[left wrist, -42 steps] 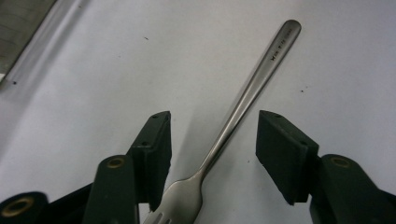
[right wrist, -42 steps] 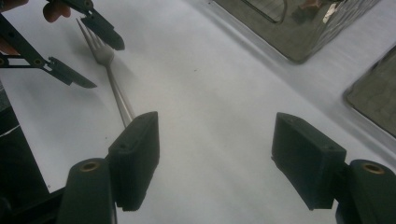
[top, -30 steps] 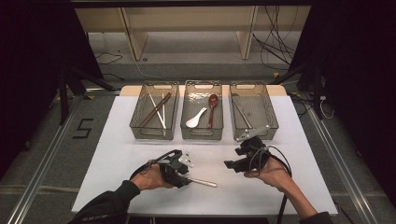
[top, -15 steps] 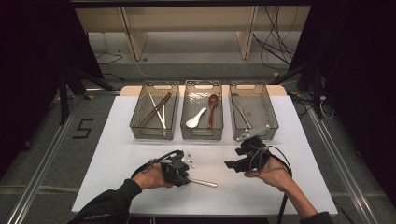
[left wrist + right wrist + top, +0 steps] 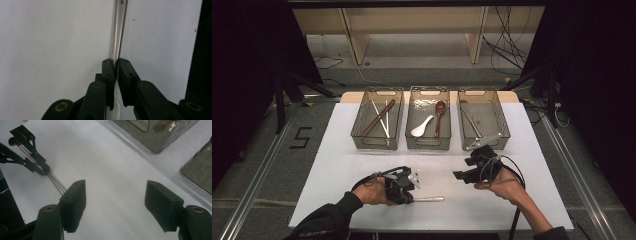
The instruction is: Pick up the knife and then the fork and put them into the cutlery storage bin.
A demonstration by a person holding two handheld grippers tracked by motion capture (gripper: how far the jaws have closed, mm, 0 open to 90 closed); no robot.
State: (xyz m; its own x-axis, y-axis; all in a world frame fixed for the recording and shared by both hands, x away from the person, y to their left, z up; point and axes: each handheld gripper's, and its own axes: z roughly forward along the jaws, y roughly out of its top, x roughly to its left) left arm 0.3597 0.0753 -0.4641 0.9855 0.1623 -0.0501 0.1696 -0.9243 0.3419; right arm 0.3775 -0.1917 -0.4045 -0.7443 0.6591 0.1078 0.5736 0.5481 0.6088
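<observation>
The left gripper [image 5: 404, 186] sits low on the near part of the white table [image 5: 337, 150], its jaws drawn almost together around the handle of a metal utensil [image 5: 429, 199]. In the left gripper view the shaft of the utensil [image 5: 119, 35] runs straight ahead from between the left gripper's [image 5: 115, 72] jaws, so its long axis matches the gripper's own line. The part on the near side of the jaws is too hidden to tell whether it is a fork, knife or spoon.

In the high view the free end of the handle lies flat on the table and points toward the person's right, toward the space below the right gripper [image 5: 474, 170]. The right gripper is held just above the table, near the front of the right-hand bin [image 5: 484, 120], with nothing in it. The right gripper view shows the right gripper [image 5: 115, 202] with its jaws spread wide, and the utensil [image 5: 56, 183] lying off to its left, apart from them.

Three clear bins stand in a row at the far side: the left bin [image 5: 378, 120] with chopsticks [image 5: 379, 117], the middle bin [image 5: 428, 120] with a white spoon [image 5: 422, 127] and a red spoon [image 5: 439, 116]. The utensil thus lies on the near side of all three, with the left hand the nearer one and already on it; any lift would carry it forward and away from the person.
</observation>
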